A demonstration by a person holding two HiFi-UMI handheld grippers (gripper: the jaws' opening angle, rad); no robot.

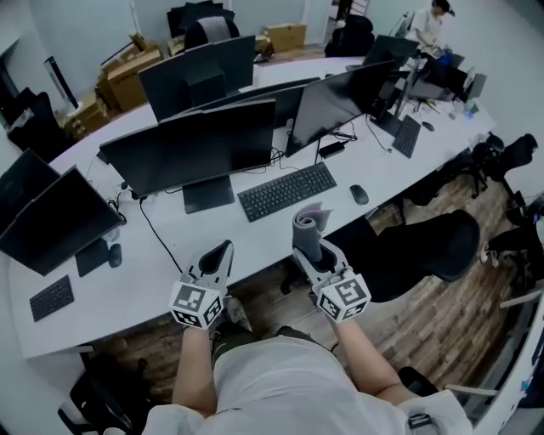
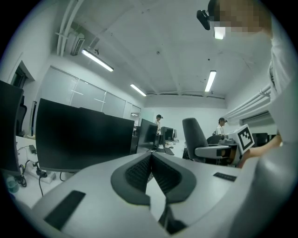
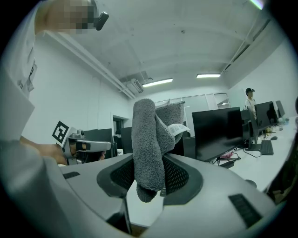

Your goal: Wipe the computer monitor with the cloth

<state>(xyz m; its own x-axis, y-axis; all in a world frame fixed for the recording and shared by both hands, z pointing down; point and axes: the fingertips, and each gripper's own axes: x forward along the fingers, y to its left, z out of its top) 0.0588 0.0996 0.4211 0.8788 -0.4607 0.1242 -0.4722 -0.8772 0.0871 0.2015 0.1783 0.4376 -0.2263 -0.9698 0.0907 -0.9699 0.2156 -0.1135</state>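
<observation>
A folded grey cloth [image 1: 308,229] [image 3: 150,148] stands up between the jaws of my right gripper [image 1: 311,248] [image 3: 150,175], which is shut on it; a white label hangs from its top. My left gripper [image 1: 217,256] [image 2: 150,163] is shut with nothing in it, its pads touching. Both grippers hover at the near edge of the white desk [image 1: 161,272]. The nearest black monitor [image 1: 191,149] [image 2: 84,139] stands ahead of the left gripper, its screen dark. In the right gripper view the left gripper [image 3: 86,146] shows at left.
A black keyboard [image 1: 287,190] and mouse [image 1: 359,194] lie in front of the right gripper. More dark monitors [image 1: 340,98] [image 1: 51,223] line the curved desk. A black office chair [image 1: 421,251] stands to my right. People work at the far end [image 1: 429,21].
</observation>
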